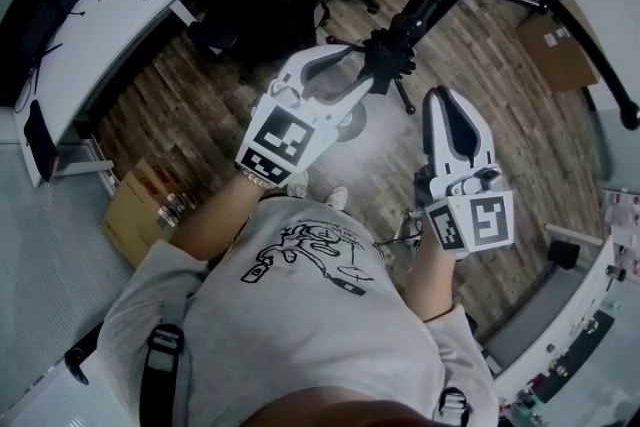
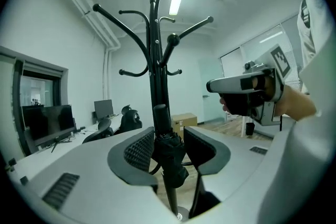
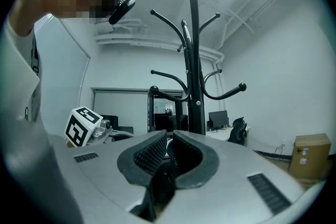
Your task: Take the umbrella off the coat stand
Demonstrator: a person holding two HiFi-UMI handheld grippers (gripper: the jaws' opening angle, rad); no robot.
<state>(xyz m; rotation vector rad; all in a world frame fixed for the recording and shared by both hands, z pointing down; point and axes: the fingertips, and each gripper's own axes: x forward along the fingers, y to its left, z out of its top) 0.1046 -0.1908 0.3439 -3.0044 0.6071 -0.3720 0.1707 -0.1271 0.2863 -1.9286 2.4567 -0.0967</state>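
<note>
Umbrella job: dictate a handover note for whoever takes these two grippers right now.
Left gripper: jaws on either side of the folded black umbrella, pads appear to press on it.
Right gripper: jaws nearly together, nothing between them.
The umbrella hangs against the pole of the black metal coat stand.
Done: reach and, apparently, the grasp.
Left: confirm the grip, then lift the umbrella free and clear of the stand.

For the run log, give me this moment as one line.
step: grasp | left gripper: shut on umbrella | umbrella: against stand pole | right gripper: slightly open, empty, off the stand
</note>
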